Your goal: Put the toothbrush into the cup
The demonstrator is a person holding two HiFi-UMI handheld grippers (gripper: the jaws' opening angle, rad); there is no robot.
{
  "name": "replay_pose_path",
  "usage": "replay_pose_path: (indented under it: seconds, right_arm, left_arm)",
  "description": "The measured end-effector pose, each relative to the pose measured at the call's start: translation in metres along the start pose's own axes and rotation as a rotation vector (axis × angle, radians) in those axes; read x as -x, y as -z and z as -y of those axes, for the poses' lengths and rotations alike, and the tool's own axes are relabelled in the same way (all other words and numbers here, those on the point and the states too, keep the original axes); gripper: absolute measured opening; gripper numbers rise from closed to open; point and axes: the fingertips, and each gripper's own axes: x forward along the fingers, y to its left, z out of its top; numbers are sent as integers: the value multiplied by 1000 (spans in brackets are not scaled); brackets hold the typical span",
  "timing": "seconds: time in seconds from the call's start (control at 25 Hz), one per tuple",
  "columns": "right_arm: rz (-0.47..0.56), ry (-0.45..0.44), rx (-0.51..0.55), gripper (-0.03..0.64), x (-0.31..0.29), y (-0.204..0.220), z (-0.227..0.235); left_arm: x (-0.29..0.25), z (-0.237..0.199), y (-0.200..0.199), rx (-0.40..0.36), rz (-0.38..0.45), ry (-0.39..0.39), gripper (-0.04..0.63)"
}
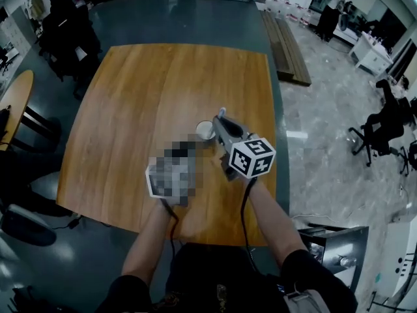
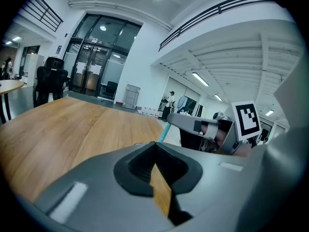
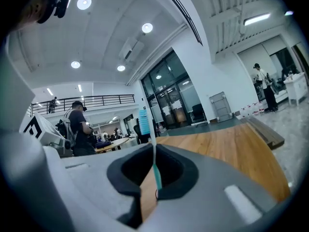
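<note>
A small white cup stands on the wooden table, right of its middle. My right gripper is shut on a thin toothbrush with a teal handle and a blue head, which stands upright between the jaws. In the head view the jaw tips sit just right of the cup's rim. The left gripper view shows the teal handle poking out of the right gripper. My left gripper is partly under a mosaic patch, near-left of the cup. Its jaws are shut with nothing in them.
Black office chairs and a round table stand left of the wooden table. Long wooden planks lie on the floor at far right. A metal cabinet is at near right. A person stands far back.
</note>
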Motion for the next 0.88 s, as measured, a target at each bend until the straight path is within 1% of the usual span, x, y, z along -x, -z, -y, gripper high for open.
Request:
replay_pose_path:
  seconds: [0.24, 0.48, 0.68, 0.88]
  right_arm:
    - [-44, -18, -19, 20, -30, 24, 22]
    - [-115, -36, -41, 20, -46, 50, 32]
    - [-206, -26, -17, 20, -57, 71, 32]
    - [-270, -16, -10, 21, -65, 77, 38]
  left_arm:
    - [-18, -10, 12, 21, -46, -39, 6]
    - [-33, -10, 24, 44, -70, -41, 6]
    - [-38, -20, 31, 66, -76, -50, 7]
    - [-42, -24, 38, 90, -80, -59, 7]
